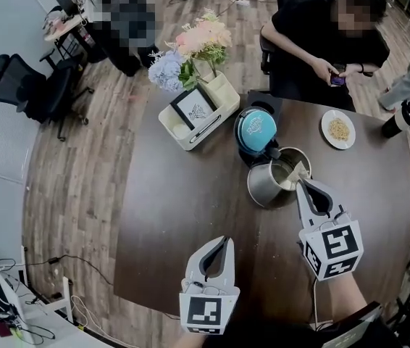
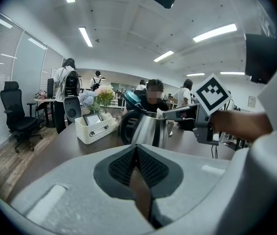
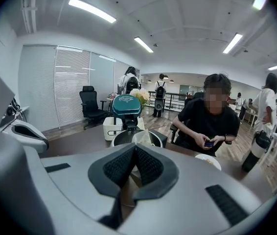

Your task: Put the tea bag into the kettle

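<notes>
Head view. Looked steeply down on a dark bench. Showed the right gripper reached to the open mouth of the steel kettle, jaws closed on the tea bag, held over the mouth at its near rim. Showed the teal lid tipped back, the left gripper well apart and nearer the bench edge, a white basket of flowers and a plate farther back.

Left gripper view. Showed the left gripper with jaws closed together and nothing between the pads. Framed the kettle beyond them, with the right gripper reaching in over its top.

Right gripper view. Showed the right gripper with jaws pressed shut on the tea bag, pale against the kettle opening just beyond the tips. Placed the lid upright behind.
</notes>
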`<state>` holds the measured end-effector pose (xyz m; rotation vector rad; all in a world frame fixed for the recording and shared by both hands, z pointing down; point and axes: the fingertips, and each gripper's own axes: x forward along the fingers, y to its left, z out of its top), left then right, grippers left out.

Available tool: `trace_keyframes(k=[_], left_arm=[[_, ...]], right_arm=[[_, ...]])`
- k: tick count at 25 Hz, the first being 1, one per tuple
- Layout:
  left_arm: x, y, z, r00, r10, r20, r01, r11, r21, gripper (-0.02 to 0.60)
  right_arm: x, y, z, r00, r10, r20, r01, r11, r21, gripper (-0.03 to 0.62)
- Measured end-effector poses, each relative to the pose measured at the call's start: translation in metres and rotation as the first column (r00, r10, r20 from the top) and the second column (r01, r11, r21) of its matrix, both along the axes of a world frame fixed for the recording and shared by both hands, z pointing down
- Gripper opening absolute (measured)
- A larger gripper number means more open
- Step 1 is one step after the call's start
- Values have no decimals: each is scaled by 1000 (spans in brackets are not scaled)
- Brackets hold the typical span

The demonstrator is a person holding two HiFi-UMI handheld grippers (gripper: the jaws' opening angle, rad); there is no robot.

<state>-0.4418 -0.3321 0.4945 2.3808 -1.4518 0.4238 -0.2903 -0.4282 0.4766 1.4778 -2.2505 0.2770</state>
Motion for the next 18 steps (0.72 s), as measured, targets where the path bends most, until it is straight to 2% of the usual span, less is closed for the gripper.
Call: trace_keyframes(k=[6,13,18], left_arm=[[-2,1,2,1000,-8,5,8,1000,-10,5],[-6,1,1,1000,-25,-3,25,1000,-12,5],[-8,2,-1,1000,-19,18,20,1000,-5,5]], right_arm=[[-8,-1,-6,999,-25,34,25,999,21,8],[-16,-2,0,998,-36,47,37,999,-9,8],[-20,-4,-1,999,-39,32,40,999,-13,11]])
